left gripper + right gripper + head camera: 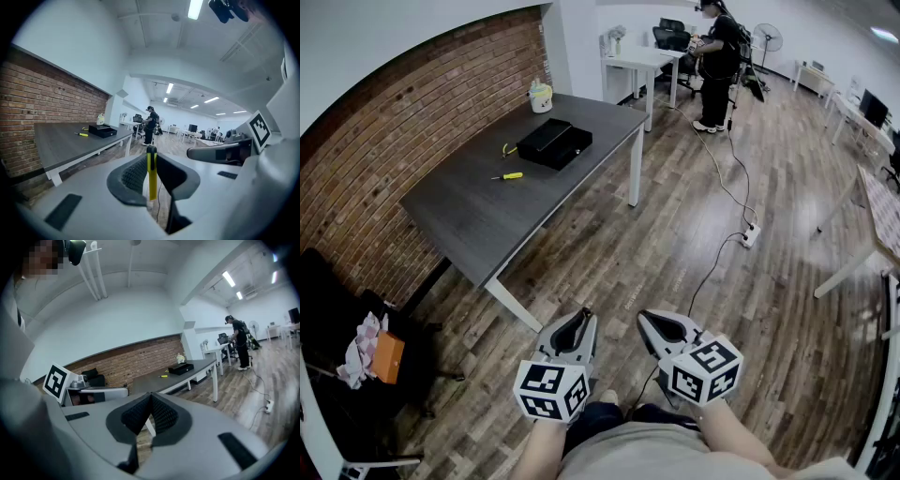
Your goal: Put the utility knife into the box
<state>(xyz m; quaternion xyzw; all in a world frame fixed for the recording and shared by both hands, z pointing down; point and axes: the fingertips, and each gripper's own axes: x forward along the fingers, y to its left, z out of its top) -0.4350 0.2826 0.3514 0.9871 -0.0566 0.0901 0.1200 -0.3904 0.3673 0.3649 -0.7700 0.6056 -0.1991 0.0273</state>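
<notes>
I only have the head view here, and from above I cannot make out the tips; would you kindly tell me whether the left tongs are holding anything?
Observer: Yes. The left gripper view shows the left tongs shut on a slim yellow object with a black tip. I cannot tell whether it is the utility knife.
Operator: Thank you. And what about the right tongs?
Observer: The right gripper view shows the right tongs closed together with nothing between them.
</notes>
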